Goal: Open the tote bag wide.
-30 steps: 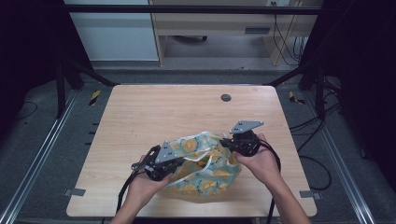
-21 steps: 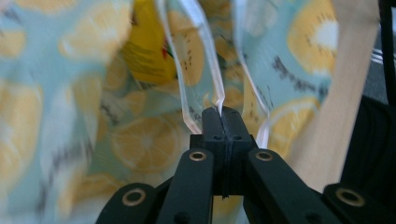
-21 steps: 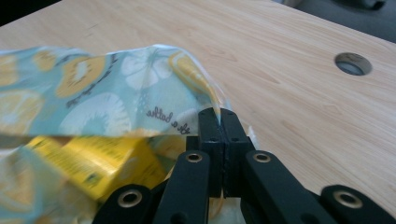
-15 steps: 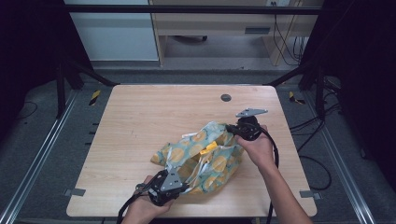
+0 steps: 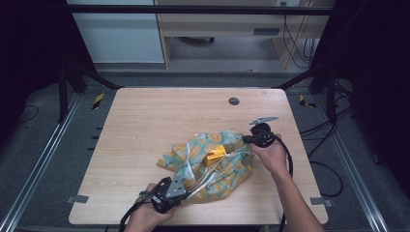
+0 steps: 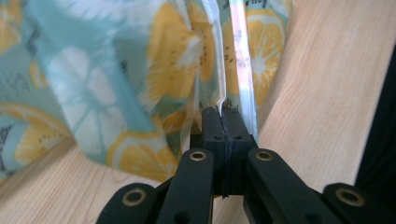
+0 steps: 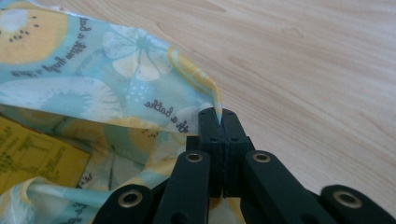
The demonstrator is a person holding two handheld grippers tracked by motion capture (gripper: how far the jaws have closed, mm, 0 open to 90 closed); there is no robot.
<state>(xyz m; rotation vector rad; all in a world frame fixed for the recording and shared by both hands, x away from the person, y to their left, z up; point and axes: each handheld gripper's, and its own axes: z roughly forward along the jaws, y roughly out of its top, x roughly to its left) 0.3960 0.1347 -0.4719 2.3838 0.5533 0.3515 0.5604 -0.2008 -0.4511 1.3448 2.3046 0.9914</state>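
both grippers (image 5: 181, 186) clamped on bag (image 5: 227, 169)

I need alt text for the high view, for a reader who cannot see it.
Two hand-held grippers pinch a crumpled teal plastic bag with a yellow citrus print on a light wooden table: the left gripper holds its near edge, the right gripper its far-right edge. A small yellow box shows inside the bag's opening.

In the high view the person's left hand (image 5: 145, 220) is cut off by the bottom edge of the frame, and the jaws of the left gripper (image 5: 180, 186) are too small there to make out. The yellow item (image 5: 214, 155) inside the fruit-print bag (image 5: 212, 166) is half buried in the folds, left of centre in the right gripper view, and its print is too blurred to read. In the left gripper view the bag runs off the top and left edges.
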